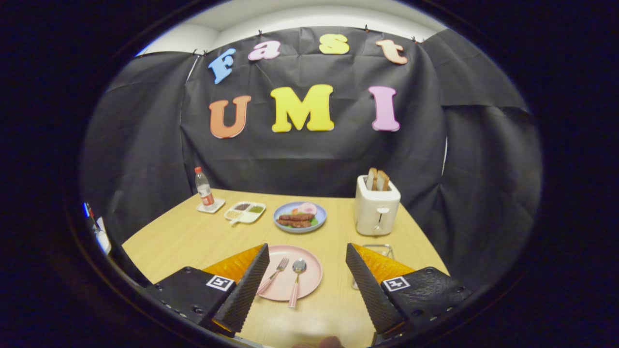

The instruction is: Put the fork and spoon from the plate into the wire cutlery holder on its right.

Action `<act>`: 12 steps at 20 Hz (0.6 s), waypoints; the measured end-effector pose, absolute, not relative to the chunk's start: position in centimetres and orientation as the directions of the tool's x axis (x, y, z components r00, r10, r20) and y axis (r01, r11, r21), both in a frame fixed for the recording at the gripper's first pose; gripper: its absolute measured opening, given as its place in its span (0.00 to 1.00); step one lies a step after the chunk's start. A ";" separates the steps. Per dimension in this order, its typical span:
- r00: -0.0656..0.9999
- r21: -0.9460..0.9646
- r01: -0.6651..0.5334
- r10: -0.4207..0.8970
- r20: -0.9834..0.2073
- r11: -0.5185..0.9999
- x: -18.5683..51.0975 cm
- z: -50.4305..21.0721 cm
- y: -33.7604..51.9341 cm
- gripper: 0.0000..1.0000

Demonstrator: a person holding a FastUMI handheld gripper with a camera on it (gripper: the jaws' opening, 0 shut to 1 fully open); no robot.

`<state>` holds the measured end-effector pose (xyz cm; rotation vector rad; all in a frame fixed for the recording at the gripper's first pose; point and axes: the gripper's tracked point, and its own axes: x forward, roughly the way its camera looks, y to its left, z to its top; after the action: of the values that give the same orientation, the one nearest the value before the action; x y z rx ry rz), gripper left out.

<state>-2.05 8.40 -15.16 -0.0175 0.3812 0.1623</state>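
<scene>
- Nearest to us, the gripper (306, 285) hung above the wooden table (184, 237) with its fingers spread wide and nothing held between them.
- Between the fingers lay the pink plate (309, 263), bearing both utensils; we judged that the task had not yet begun, since neither piece had left the plate.
- The fork (273, 275) lay on the plate's left half, tines away from us and handle toward the left finger, its long axis slanted from near-left to far-right.
- The spoon (296, 280) lay just right of the fork, bowl away from us, its handle running nearly straight toward us and overhanging the plate's near rim.
- The wire cutlery holder (382, 250) stood just right of the plate, largely hidden behind the right finger; we could not tell its contents.
- Beyond it stood a toaster (376, 208) holding bread.
- Farther back were a blue plate of food (300, 217), a divided tray (245, 212) and a bottle (204, 189).
- Both transfers remained: fork and spoon.
</scene>
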 end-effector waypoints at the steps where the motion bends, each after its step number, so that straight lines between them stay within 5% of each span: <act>1: 0.899 0.015 -0.168 0.159 -0.408 0.986 -2.2 -16.7 8.8 0.95; 12: 0.777 -0.012 -0.148 0.109 -0.620 0.989 -2.2 -28.2 9.8 0.96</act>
<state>-2.21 9.76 -28.16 -0.0613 0.6666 0.1391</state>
